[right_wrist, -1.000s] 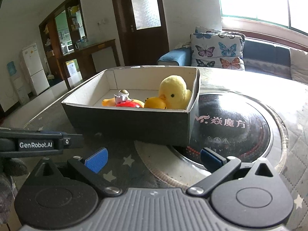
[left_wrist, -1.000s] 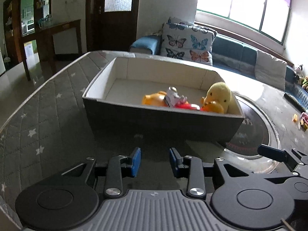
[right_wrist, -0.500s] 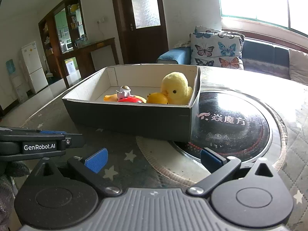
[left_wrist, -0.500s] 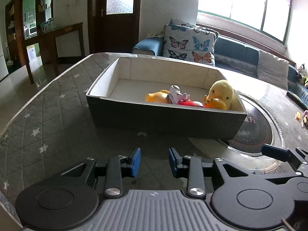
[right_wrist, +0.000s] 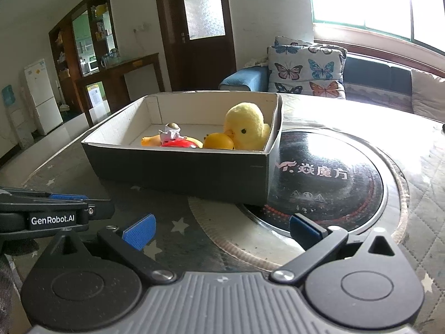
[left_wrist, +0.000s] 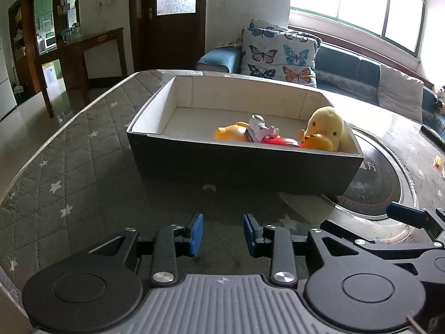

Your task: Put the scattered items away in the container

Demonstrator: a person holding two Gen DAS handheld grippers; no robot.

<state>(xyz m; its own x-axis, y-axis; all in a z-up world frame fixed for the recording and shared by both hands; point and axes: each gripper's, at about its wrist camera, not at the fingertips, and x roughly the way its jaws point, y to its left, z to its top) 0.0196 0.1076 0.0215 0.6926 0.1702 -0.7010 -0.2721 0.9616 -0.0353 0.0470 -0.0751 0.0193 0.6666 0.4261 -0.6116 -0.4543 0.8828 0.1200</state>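
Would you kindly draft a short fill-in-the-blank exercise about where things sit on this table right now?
1. The yellow plush duck sits inside the ____.
2. The box partly overlaps the round black ____ set in the table.
3. Between the right tongs there is ____.
4. The cushion on the sofa is printed with ____.

Missing words: box; cooktop; nothing; butterflies

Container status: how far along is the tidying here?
Nearly done, it seems: the plush duck, orange toys and small figure lie inside the box. Both the left hand-held gripper and right hand-held gripper are empty. Small bits remain at the table's far right.
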